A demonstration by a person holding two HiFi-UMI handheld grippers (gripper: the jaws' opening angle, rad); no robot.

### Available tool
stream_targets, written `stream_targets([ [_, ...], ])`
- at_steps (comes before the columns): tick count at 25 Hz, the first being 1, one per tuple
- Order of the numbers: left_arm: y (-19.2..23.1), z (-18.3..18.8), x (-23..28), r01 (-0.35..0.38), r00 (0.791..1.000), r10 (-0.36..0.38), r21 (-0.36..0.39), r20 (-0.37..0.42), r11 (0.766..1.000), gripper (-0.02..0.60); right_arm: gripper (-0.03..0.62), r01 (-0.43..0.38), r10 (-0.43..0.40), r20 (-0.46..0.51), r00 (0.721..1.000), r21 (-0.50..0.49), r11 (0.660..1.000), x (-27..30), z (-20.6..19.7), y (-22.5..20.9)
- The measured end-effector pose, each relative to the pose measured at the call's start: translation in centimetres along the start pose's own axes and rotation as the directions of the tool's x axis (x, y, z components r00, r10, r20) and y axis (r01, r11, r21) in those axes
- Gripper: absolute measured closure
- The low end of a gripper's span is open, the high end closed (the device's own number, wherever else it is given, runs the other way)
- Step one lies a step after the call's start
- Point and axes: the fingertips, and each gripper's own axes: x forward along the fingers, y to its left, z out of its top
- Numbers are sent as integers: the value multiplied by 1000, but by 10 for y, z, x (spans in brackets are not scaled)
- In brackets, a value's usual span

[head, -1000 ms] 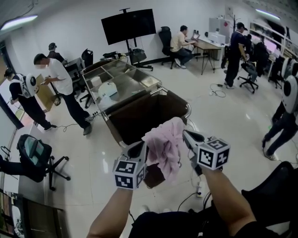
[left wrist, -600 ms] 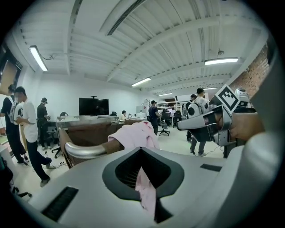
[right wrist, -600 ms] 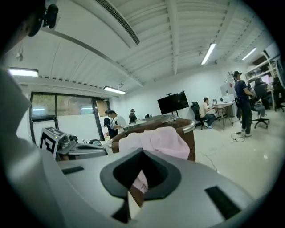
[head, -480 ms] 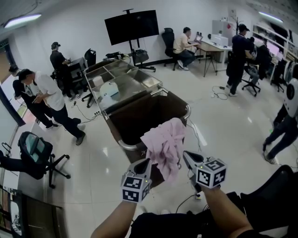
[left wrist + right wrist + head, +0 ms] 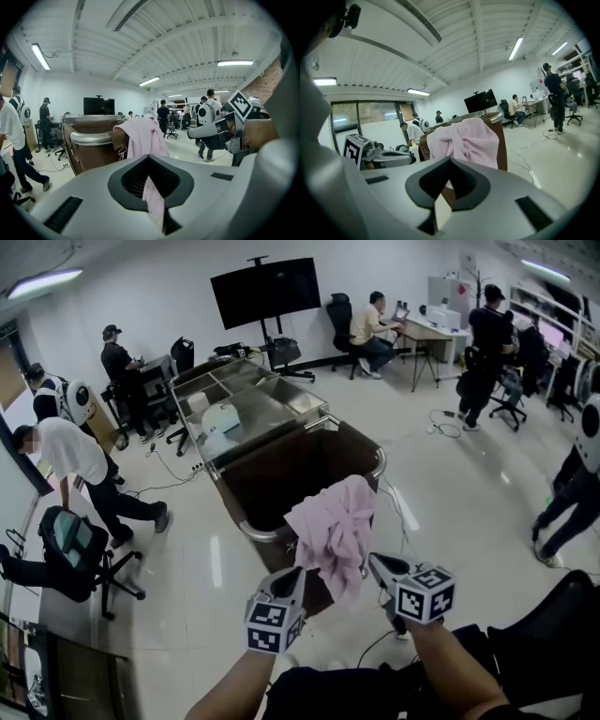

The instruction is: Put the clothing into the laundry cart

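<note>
Both grippers sit lower and nearer the operator than a second ago. The pink garment (image 5: 333, 531) has not shifted on the cart, and the bystander in the white shirt (image 5: 66, 454) has stepped left and bent over.

Obs. 1, location: garment is draped over the near rim of the brown laundry cart (image 5: 258, 532). It is bunched on top of the rail, with most of its length hanging down the outside wall. None of it appears to lie inside the bin yet.

Obs. 2, left gripper (image 5: 292, 576): jaws are clenched on a thin strip of the garment's hanging tail. The left gripper view shows pink fabric running through the notch and down the seam between them.

Obs. 3, right gripper (image 5: 377, 566): jaws stand a narrow slit apart with nothing in them. Only the cart wall and floor show through, and it hangs just beside the tail, on its right.

Reading: the rail looks like a temporary rest that takes the garment's weight. The pinch on the tail likely serves to lift the outside half up and over the rim. The free right gripper is placed where it could take a second hold on the other side.

Orientation: long axis runs roughly vertical, from the bunch on the rim down the cart's outer face. The free end points down and toward the operator.

Status (judgement): transfer incomplete.
</note>
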Motion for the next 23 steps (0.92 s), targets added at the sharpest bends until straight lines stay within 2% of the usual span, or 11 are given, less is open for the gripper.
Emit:
stream_targets([
  [23, -1, -5, 2, 8, 1000, -7, 8, -18, 1000, 581, 592, 5, -5, -30, 1000, -25, 1000, 0, -5, -3],
])
